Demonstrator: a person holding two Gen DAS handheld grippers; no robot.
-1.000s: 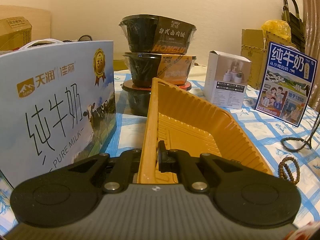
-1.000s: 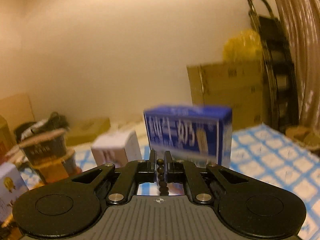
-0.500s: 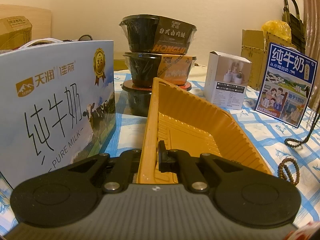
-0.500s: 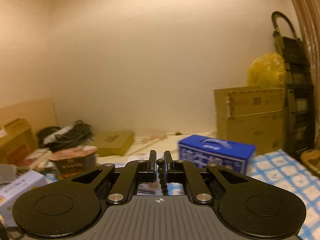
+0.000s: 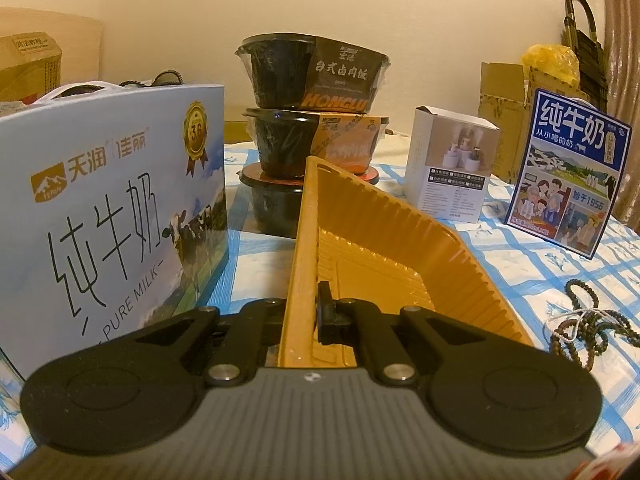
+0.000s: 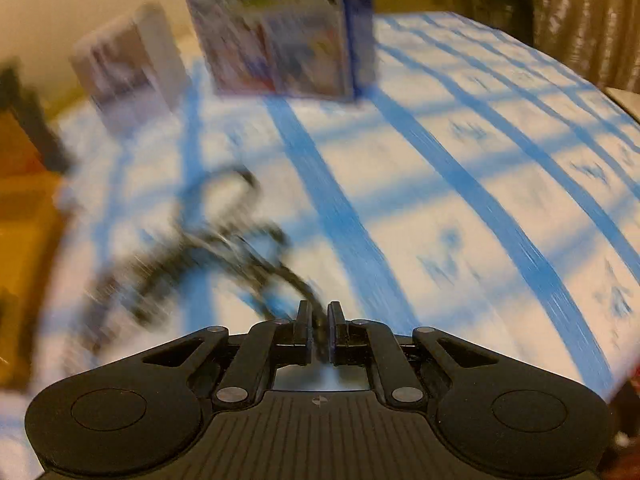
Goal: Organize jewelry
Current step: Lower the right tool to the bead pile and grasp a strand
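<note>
Between the pads of the right tongs (image 6: pixel 319 320) runs a dark strand of the bead necklace (image 6: pixel 224 236), pinched in a narrow grip; the rest of it trails away to the left over the blue-checked cloth of the bench (image 6: pixel 460 184), badly blurred in the right wrist view. From the left wrist view the same beads (image 5: pixel 582 320) lie in a loose tangle on the cloth, with a pale thread among them, just beside the right edge of the orange tray (image 5: pixel 384 256).

That tray is tilted up on its side, and the left tongs (image 5: pixel 306 312) are clamped tight on its near rim, one finger inside and one outside the wall.

Left of the tray stands a large pale-blue milk carton case (image 5: pixel 112 200). Behind the tray three black instant-meal bowls (image 5: pixel 316 72) are stacked. To the right of them stands a small white box (image 5: pixel 452 164), and further right a blue milk box (image 5: pixel 568 172), upright, well apart from the tray. Cardboard boxes (image 5: pixel 504 108) sit against the wall behind.
</note>
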